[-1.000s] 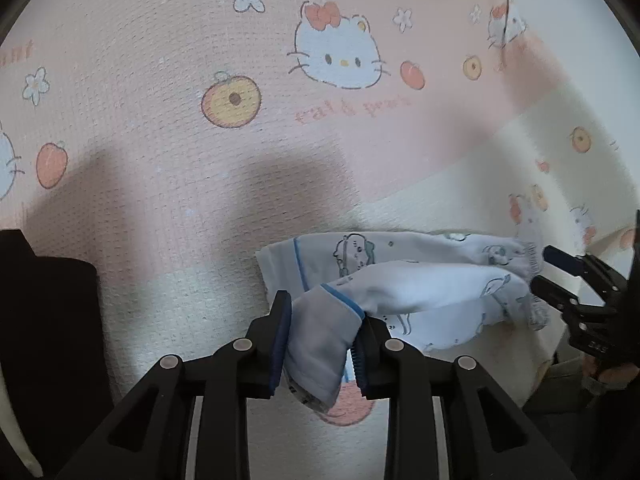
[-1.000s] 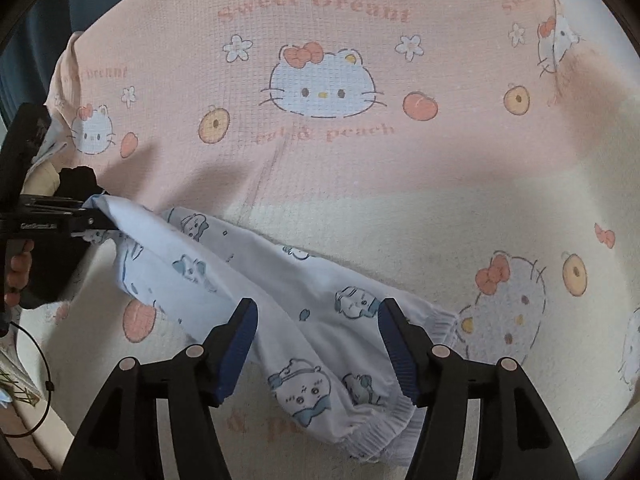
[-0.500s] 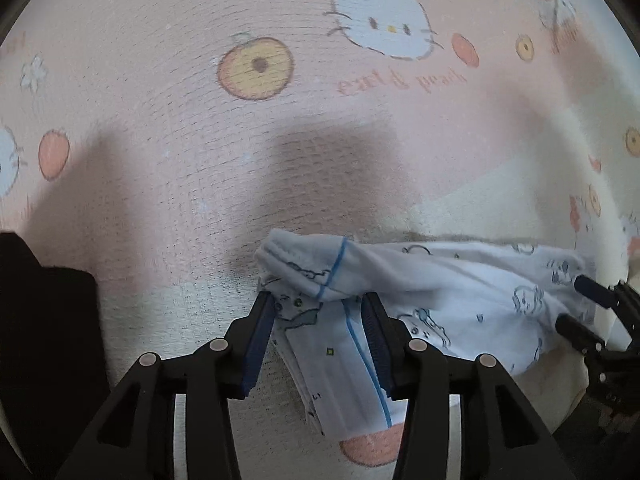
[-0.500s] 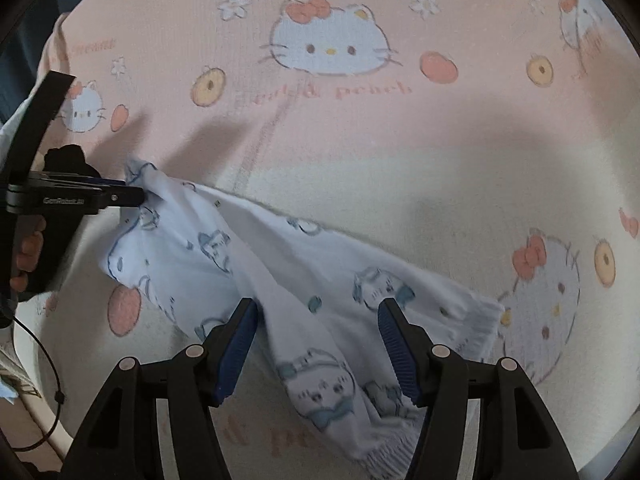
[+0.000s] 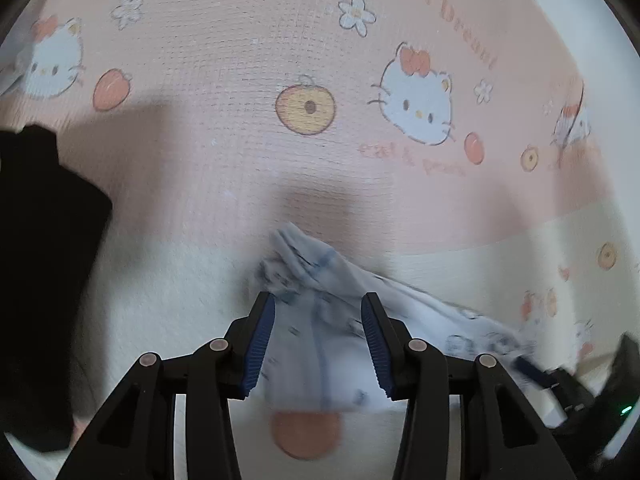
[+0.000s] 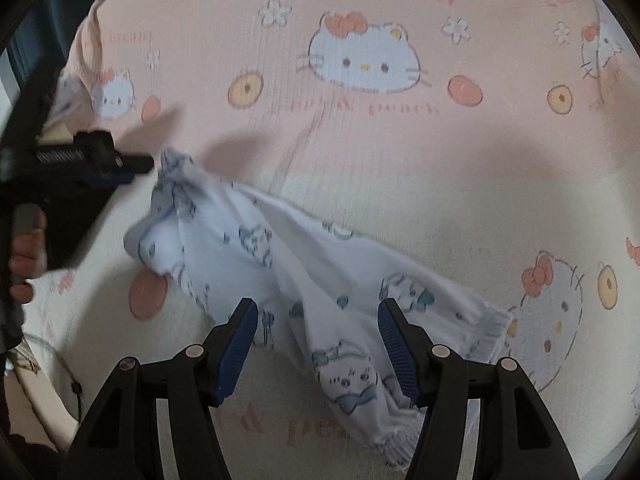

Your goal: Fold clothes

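Small white children's trousers [image 6: 288, 256] with blue cartoon prints lie stretched on the bed, waist end to the left, cuffs to the right. In the left wrist view their blurred waist end [image 5: 316, 320] lies between and below my fingers. My left gripper [image 5: 318, 340] is open over it, holding nothing; it also shows in the right wrist view [image 6: 128, 168] just left of the waist. My right gripper [image 6: 318, 344] is open above the leg cuffs [image 6: 400, 432], not touching them.
A pink and cream Hello Kitty bedspread [image 6: 360, 140] covers the whole surface. A black garment [image 5: 44, 272] lies at the left in the left wrist view. The bed edge and a cable [image 6: 60, 368] are at lower left in the right wrist view.
My left gripper was shut on the waist end, opened and let it drop onto the bed, then drew back. The trousers now lie flatter. My right gripper stayed open.
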